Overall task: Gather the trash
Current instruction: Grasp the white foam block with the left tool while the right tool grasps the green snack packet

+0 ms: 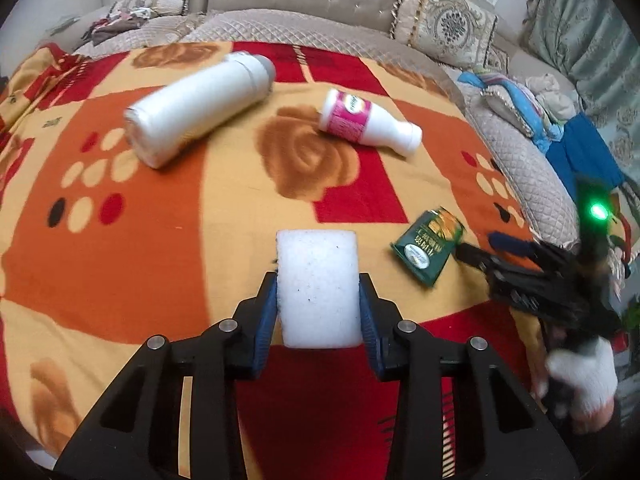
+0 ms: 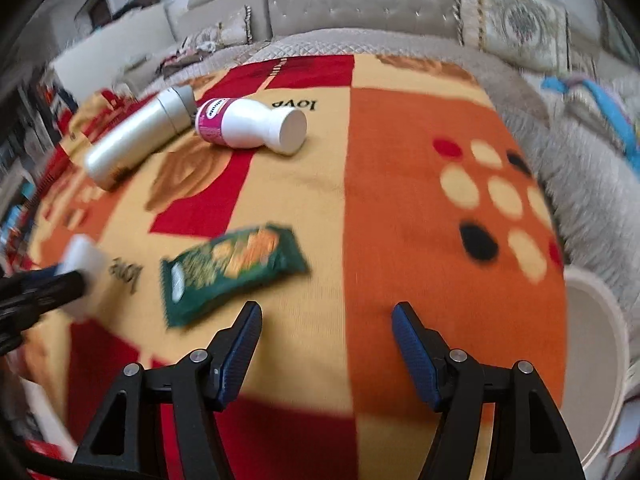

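My left gripper [image 1: 318, 280] is shut on a white foam block [image 1: 317, 284] and holds it over the patterned blanket [image 1: 120, 248]; the block also shows in the right wrist view [image 2: 82, 260]. My right gripper [image 2: 326, 312] is open and empty, just right of a green snack wrapper [image 2: 232, 272] that lies flat on the blanket; the wrapper shows in the left wrist view [image 1: 430, 246] with the right gripper [image 1: 476, 250] beside it. A large white bottle [image 1: 196, 108] and a small white bottle with a pink label [image 1: 368, 122] lie on their sides farther back.
A beige quilted sofa [image 1: 280, 0] with cushions runs behind the blanket. Folded clothes [image 1: 520, 100] sit on it at the right. A white round container rim [image 2: 600, 360] stands at the right edge of the right wrist view.
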